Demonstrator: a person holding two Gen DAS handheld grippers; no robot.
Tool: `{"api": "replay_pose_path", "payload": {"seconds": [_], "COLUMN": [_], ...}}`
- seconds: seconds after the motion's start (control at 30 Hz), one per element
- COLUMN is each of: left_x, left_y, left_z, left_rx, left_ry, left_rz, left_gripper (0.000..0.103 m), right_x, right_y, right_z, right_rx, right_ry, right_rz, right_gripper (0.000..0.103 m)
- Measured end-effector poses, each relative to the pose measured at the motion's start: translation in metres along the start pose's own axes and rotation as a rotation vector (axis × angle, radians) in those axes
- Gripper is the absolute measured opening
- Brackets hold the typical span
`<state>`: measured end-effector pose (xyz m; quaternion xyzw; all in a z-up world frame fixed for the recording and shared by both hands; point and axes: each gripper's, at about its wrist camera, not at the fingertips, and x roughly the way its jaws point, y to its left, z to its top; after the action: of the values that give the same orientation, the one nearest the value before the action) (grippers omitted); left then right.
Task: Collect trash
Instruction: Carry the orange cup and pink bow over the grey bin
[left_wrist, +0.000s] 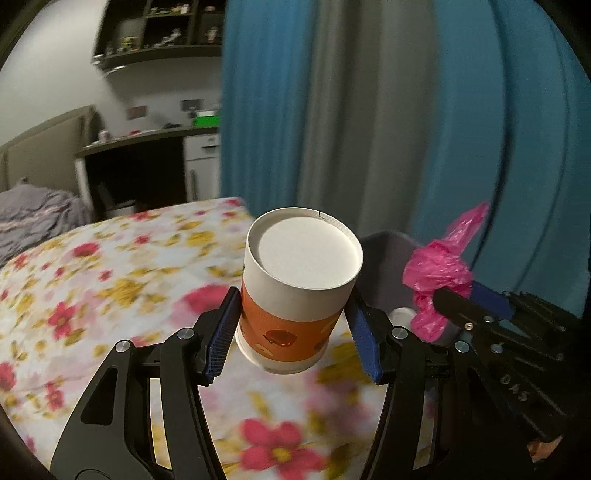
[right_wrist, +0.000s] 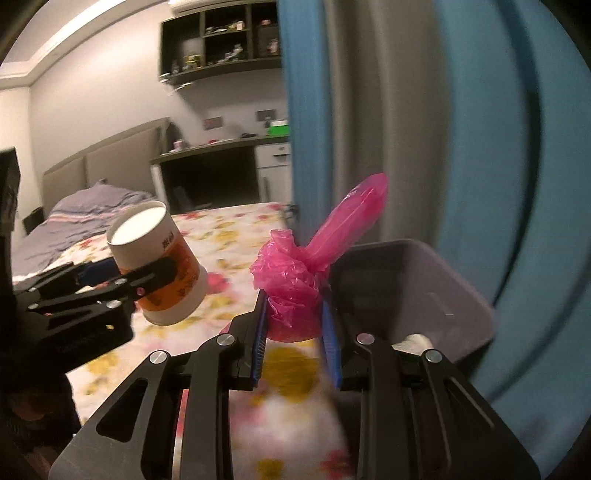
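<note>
My left gripper (left_wrist: 291, 325) is shut on a white and orange paper cup (left_wrist: 295, 288), held upside down with its white bottom facing up, above the floral bed cover. The same cup (right_wrist: 162, 266) shows at the left of the right wrist view, clamped in that gripper (right_wrist: 147, 280). My right gripper (right_wrist: 293, 325) is shut on a crumpled pink plastic bag (right_wrist: 295, 284), whose twisted tail sticks up to the right. That bag (left_wrist: 436, 273) also appears at the right of the left wrist view. A grey bin (right_wrist: 413, 291) stands just right of the bag, beside the bed.
The bed's floral sheet (left_wrist: 110, 295) fills the foreground. Blue and grey curtains (left_wrist: 369, 110) hang behind the bin (left_wrist: 384, 258). A white object (right_wrist: 413, 341) lies in the bin. A desk with shelves (right_wrist: 221, 147) and a grey blanket (right_wrist: 92, 206) lie farther back.
</note>
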<state>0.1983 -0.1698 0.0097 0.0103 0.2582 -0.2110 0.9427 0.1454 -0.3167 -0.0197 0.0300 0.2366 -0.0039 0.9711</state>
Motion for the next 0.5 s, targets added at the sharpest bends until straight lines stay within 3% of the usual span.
{"api": "replay_pose_path", "payload": {"seconds": [0.27,0.4,0.5], "left_x": [0.063,0.097,0.111], "left_y": [-0.06,-0.075,-0.082], "left_z": [0.013,0.011,0.008], "left_rx": [0.017,-0.006,-0.006], "left_ry": [0.041,0.089,0.1], "left_rz": [-0.189,-0.267,-0.268], "left_gripper": [0.058,0.059,0.06], "right_x": [0.02,0.038,0.052], "right_y": [-0.075,-0.086,-0.089], "right_z": [-0.007,-0.011,-0.014], "right_rx": [0.106,0.116,0.113], "right_ry": [0.025,0.054,0.081], "right_rz": [-0.117,-0.124,-0.137], "right_gripper": [0.03,0.03,0.03]}}
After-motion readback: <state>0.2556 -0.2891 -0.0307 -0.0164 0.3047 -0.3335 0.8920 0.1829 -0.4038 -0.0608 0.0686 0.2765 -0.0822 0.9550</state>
